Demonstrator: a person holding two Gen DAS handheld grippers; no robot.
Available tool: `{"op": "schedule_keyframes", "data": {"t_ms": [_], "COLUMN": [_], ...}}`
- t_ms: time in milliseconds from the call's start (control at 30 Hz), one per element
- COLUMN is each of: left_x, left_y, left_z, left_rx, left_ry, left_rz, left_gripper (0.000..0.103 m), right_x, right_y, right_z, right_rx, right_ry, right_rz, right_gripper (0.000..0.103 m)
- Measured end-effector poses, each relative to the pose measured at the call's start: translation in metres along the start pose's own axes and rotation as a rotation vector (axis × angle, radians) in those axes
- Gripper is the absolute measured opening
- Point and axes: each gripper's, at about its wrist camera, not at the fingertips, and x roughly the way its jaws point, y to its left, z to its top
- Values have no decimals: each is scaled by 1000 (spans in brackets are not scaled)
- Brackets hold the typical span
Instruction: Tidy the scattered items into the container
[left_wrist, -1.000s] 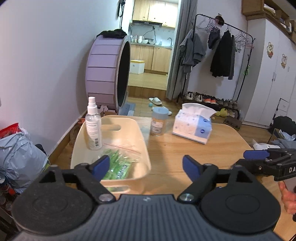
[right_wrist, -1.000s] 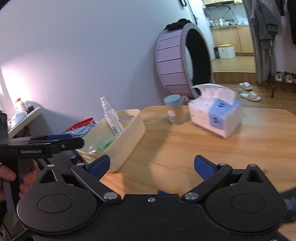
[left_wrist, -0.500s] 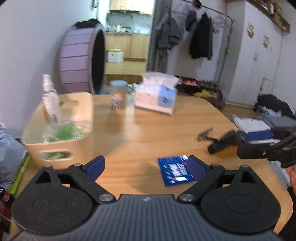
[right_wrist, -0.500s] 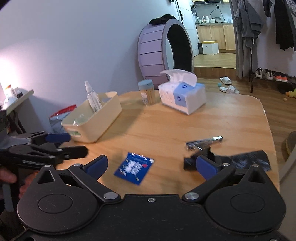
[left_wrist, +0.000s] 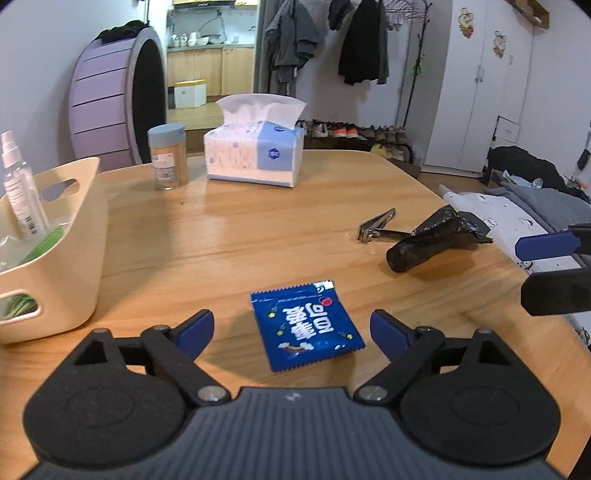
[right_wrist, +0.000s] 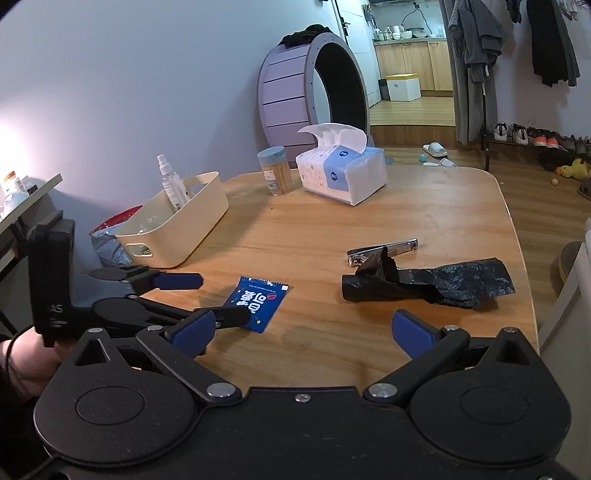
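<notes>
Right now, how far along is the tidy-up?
Done: spray bottle and a green packet sit in the cream bin. In hand: nothing; left gripper open, jaws closing either side of the blue sachet. Left: sachet, nail clipper, black bag roll. Right gripper open.

Soft indoor light is filling both sharp views; a warm glare is glowing on the wall (right_wrist: 7, 147) left of the right gripper (right_wrist: 301, 332), and fisheye bending is curving the edges.
</notes>
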Motion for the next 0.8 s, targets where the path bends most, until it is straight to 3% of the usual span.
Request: {"op": "schedule_keyframes", "data": {"t_ms": [67, 200, 367, 500, 633, 767, 800], "left_x": [4, 12, 15, 12, 8, 5, 5], "left_y": [0, -1, -3, -11, -14, -15, -16], "left_z": [0, 2, 1, -3, -7, -8, -8], "left_rx": [-1, -2, 17, 82, 106, 129, 134], "left_ry": [7, 34, 36, 19, 0, -19, -17], "left_rz": [-10, -12, -2, 4, -14, -28, -24], "left_gripper": [89, 76, 70, 45, 37, 0, 0], "right_x": [0, -2, -3, -2, -1, 0, 0], "right_y": [-1, -3, -7, -12, -14, -13, -14], "right_z": [-1, -2, -2, -3, -4, -6, -6], "right_rx": [4, 13, 20, 39, 51, 51, 52], "right_ry": [-1, -3, -12, -15, -16, -14, -14], "right_rz": [1, -3, -5, -6, -4, 0, 0], "right_gripper": [103, 103, 103, 103, 103, 103, 103]}}
